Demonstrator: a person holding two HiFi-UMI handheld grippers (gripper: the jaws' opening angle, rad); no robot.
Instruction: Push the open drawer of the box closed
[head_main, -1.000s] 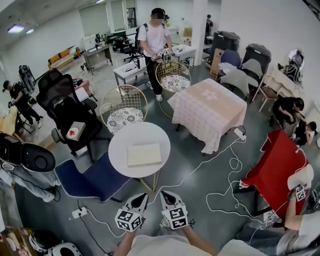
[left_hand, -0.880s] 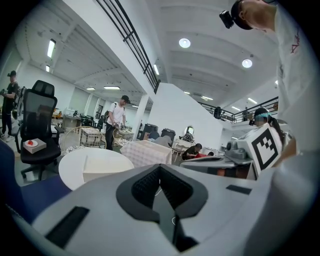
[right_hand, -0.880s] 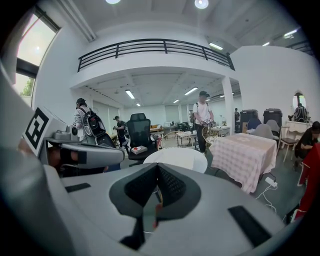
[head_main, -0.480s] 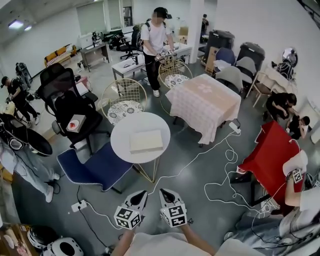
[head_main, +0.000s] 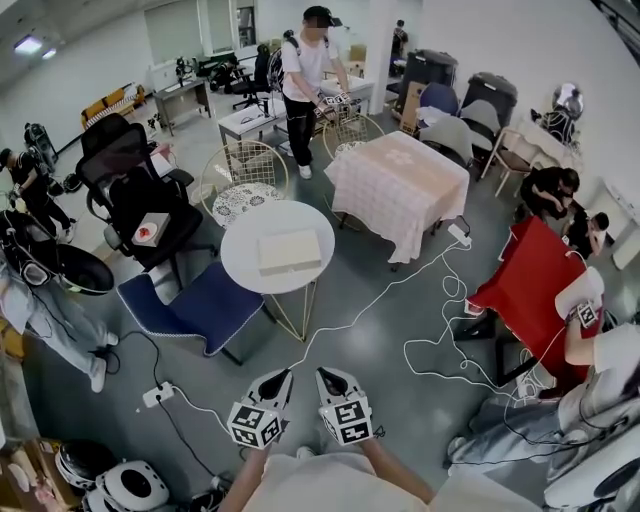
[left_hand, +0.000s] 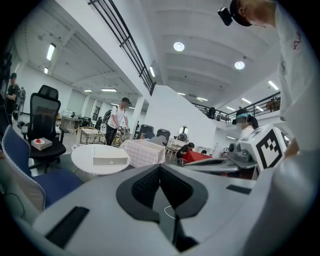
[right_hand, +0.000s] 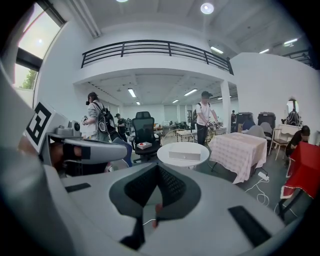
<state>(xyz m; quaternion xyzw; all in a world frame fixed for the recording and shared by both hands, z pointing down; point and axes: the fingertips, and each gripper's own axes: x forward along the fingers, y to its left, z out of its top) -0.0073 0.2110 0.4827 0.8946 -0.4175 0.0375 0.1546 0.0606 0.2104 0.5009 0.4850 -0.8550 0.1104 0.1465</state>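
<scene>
A flat cream box (head_main: 289, 252) lies on the round white table (head_main: 240, 272), far ahead of both grippers. Its long front, with a small knob, faces me in the right gripper view (right_hand: 184, 156); the left gripper view has the box (left_hand: 110, 161) at the left. Whether the drawer sticks out is too small to tell. My left gripper (head_main: 282, 377) and right gripper (head_main: 325, 375) hover side by side over the grey floor, low in the head view. Both point toward the table, shut and holding nothing. Bare floor separates them from the table.
A blue chair (head_main: 190, 305) stands left of the table, a black office chair (head_main: 135, 195) behind it. White cables (head_main: 440, 350) and a power strip (head_main: 155, 395) lie on the floor. A checked-cloth table (head_main: 400, 185) and a red table (head_main: 535, 290) stand to the right. People stand around.
The table and box now sit higher and slightly smaller in the head view, with more floor showing before them. Both grippers stay together and shut.
</scene>
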